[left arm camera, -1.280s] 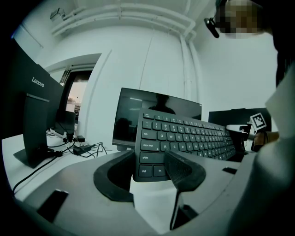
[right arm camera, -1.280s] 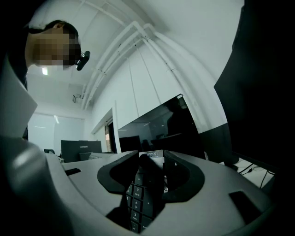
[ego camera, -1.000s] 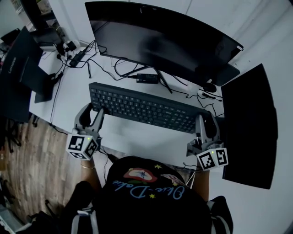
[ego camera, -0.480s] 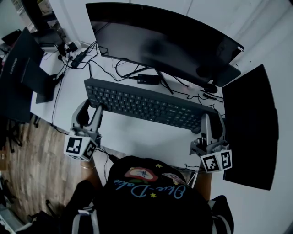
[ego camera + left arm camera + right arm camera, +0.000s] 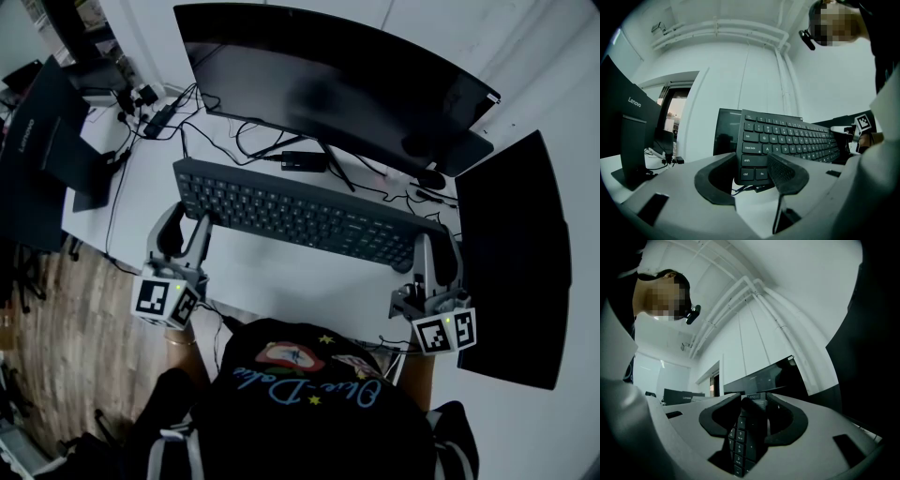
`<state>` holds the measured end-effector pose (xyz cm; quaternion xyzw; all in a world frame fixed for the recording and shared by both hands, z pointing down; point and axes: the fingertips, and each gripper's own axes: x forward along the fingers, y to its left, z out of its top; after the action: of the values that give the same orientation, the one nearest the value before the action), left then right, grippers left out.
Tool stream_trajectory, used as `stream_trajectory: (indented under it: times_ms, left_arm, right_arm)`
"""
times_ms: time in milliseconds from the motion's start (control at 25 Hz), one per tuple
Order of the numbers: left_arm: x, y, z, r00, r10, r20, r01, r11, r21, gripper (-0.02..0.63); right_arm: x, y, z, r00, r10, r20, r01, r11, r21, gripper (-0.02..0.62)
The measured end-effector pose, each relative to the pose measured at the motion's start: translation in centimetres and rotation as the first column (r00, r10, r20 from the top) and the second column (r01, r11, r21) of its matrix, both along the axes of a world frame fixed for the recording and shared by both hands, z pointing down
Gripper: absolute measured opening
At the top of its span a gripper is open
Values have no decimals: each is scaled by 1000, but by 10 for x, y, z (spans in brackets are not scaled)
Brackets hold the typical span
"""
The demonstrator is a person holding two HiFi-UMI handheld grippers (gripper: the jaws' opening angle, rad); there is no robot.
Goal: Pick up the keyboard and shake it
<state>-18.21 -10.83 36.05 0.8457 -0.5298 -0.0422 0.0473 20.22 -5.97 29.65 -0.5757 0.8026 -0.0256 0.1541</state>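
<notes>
A dark full-size keyboard (image 5: 300, 214) hangs lifted over the white desk (image 5: 281, 277), below the big curved monitor. My left gripper (image 5: 185, 234) is shut on its left end. In the left gripper view the ctrl and shift corner of the keyboard (image 5: 787, 138) sits between the left gripper's (image 5: 752, 177) pads. My right gripper (image 5: 435, 255) is shut on the right end. In the right gripper view the numpad edge of the keyboard (image 5: 743, 439) is clamped in the right gripper (image 5: 752, 420). The keyboard's cable trails under it.
The curved monitor (image 5: 328, 80) stands just behind the keyboard, with cables and a black adapter (image 5: 302, 161) at its foot. A dark screen (image 5: 511, 253) stands at the right, and a Lenovo monitor (image 5: 37, 150) at the left desk edge. Wooden floor (image 5: 56, 356) lies left.
Both grippers have carried the keyboard a little away from me and leftward, compared with one second ago. Over the last half second it has barely shifted.
</notes>
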Motion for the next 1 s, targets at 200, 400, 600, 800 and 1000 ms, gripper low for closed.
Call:
stream_trajectory:
  times_ms: [200,400,600,800,1000]
  left_arm:
    - [-4,0,4,1000,-18,23,18,1000,-20,190]
    - [-4,-3,19,1000,-10,24,12,997,-72,190]
    - [-3,-1,39,999,-11,42,16,992,-127,190]
    - [1,-1,52,999,8,31,-3,988,-155,190]
    - [1,1,74,999,8,46,2,977,-214,190]
  right_arm:
    - [-1,0,0,1000,-9,19,9,1000,5,155]
    - [0,-4,17,999,-5,40,6,999,-42,152]
    - [4,-5,37,998,6,67,0,996,-93,150]
    - [6,-6,53,997,15,74,-5,991,-137,150]
    - [9,-9,72,996,22,83,-6,982,-188,150]
